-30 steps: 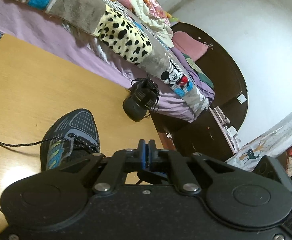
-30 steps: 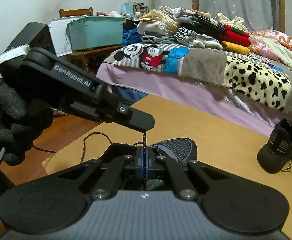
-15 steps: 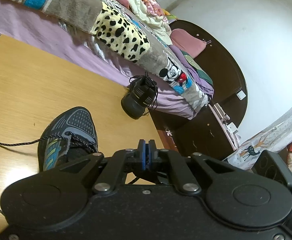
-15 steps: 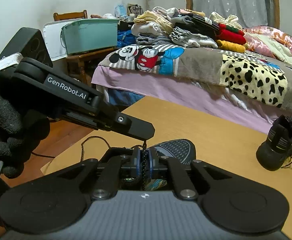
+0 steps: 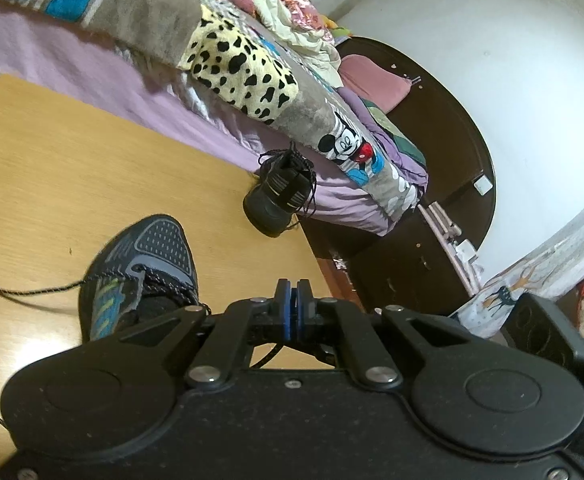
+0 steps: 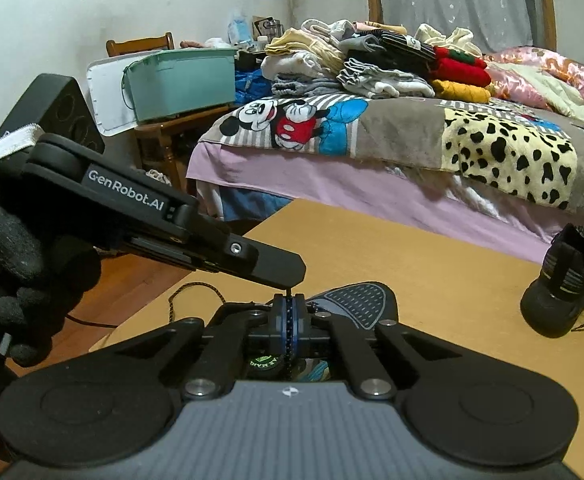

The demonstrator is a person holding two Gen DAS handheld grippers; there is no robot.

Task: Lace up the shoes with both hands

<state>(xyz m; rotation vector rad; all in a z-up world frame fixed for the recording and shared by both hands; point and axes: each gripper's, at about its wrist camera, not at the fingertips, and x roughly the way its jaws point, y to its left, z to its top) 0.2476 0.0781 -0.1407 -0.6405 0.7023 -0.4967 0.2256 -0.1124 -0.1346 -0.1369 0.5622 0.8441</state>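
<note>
Both wrist views close, angled down; share grey shoe [image 5: 143, 264], bed [image 6: 372, 184].

1. Table [image 5: 51, 168]: light wood-look top, smooth, matt.
2. Grey sneaker [image 5: 147, 264]: mesh cloth toe, woven speckled lace [image 6: 287, 320].
3. Black shoe [image 5: 279, 196]: matt cloth upper, smooth rubbery sole.
4. Right gripper [image 6: 287, 312]: matt black plastic, shiny metal screws, ribbed grey housing.
5. Blanket [image 6: 492, 148]: fuzzy printed cloth.
6. Glove [image 6: 15, 256]: rough black knit.
7. Storage box [image 6: 179, 80]: smooth green plastic.
</note>
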